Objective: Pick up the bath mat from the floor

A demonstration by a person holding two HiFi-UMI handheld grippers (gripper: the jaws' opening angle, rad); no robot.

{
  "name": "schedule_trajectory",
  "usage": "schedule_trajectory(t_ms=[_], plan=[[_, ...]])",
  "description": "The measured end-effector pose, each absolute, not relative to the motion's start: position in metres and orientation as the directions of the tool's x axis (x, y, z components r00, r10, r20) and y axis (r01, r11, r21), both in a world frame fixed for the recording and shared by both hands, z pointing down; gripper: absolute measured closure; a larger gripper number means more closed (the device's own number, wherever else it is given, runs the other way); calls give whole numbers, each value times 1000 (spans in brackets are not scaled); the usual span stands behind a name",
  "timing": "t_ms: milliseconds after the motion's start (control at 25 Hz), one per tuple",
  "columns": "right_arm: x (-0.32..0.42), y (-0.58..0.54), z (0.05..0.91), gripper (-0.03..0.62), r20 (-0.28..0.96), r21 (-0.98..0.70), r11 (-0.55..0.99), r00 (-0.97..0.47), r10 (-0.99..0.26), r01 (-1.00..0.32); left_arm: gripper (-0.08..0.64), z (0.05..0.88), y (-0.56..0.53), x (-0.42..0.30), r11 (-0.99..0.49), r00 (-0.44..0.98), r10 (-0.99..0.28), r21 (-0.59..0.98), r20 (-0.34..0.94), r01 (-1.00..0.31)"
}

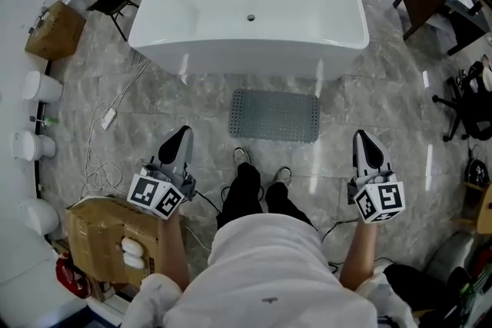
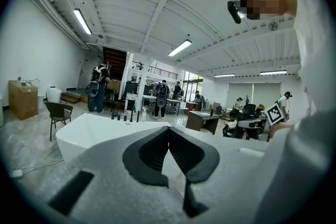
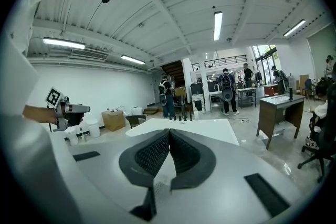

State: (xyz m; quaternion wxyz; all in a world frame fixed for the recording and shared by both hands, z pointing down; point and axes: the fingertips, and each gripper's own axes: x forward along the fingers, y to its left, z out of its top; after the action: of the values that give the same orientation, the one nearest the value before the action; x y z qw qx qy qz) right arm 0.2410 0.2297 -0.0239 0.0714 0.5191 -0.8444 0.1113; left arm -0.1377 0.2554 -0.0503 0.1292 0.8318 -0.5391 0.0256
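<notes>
- L side: left tool, jaws together, nothing btwn them, held out beside the body and aimed fwd (reach not yet begun, I'd judge).
- Middle: grey rectangular studded rubber bath mat lies flat on the grey marble-tile floor, just before the white freestanding bathtub, clear of both tools.
- R side: right tool, jaws together, empty, level w/ the left, prob. ready to take the mat's near edge.
</notes>
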Motion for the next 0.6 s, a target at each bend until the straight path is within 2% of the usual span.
schedule_trajectory(t_ms=[280,600], plan=[[213,198,-25,584,248,-110,408,-423,-872,-906,548,-38,218,-167,-402,437,-878,196,196,-894],[175,142,-61,584,177,-129,366,-385,-906,-922,548,-39,140,-209,-455,492,-857,227,154,-861]])
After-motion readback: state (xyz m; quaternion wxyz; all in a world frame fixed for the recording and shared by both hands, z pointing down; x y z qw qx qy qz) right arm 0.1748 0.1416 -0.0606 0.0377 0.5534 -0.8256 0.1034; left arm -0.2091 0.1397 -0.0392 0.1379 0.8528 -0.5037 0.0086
